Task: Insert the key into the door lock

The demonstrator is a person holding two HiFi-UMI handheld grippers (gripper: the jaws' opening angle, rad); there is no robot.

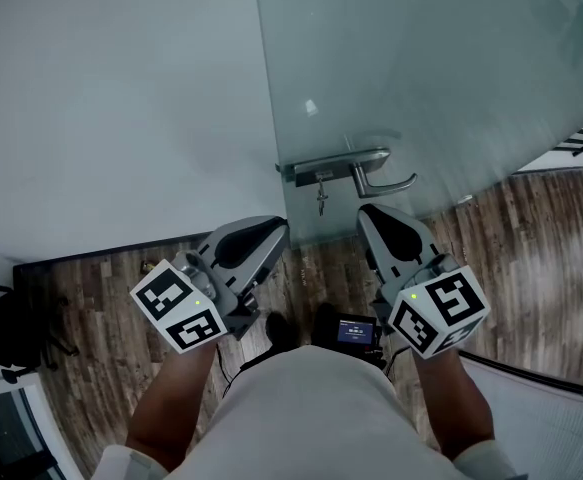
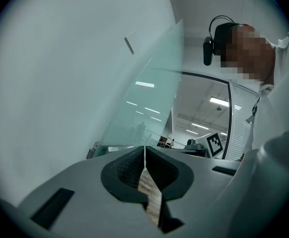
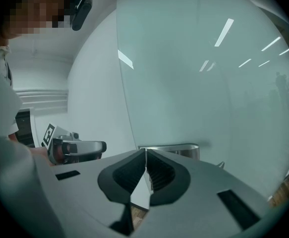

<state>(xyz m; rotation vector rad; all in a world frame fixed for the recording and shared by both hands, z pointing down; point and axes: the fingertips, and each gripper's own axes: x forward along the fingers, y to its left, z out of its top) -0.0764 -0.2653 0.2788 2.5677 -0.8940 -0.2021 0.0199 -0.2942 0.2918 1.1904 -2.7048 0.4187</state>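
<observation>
A metal lock plate (image 1: pixel 333 165) with a lever handle (image 1: pixel 385 183) is fixed to the edge of a frosted glass door (image 1: pixel 431 78). A key (image 1: pixel 321 199) hangs down from the lock under the plate. My left gripper (image 1: pixel 276 230) is held below and left of the lock, shut with nothing between its jaws. My right gripper (image 1: pixel 368 213) sits just under the handle, also shut and empty. In the right gripper view the lock plate (image 3: pixel 171 149) shows right above the closed jaws (image 3: pixel 145 151). In the left gripper view the jaws (image 2: pixel 144 149) meet at their tips.
A white wall (image 1: pixel 111 98) runs left of the door. Dark wood floor (image 1: pixel 531 258) lies below. A black device with a small screen (image 1: pixel 355 330) hangs at the person's waist. A white slatted panel (image 1: pixel 561 418) stands at lower right.
</observation>
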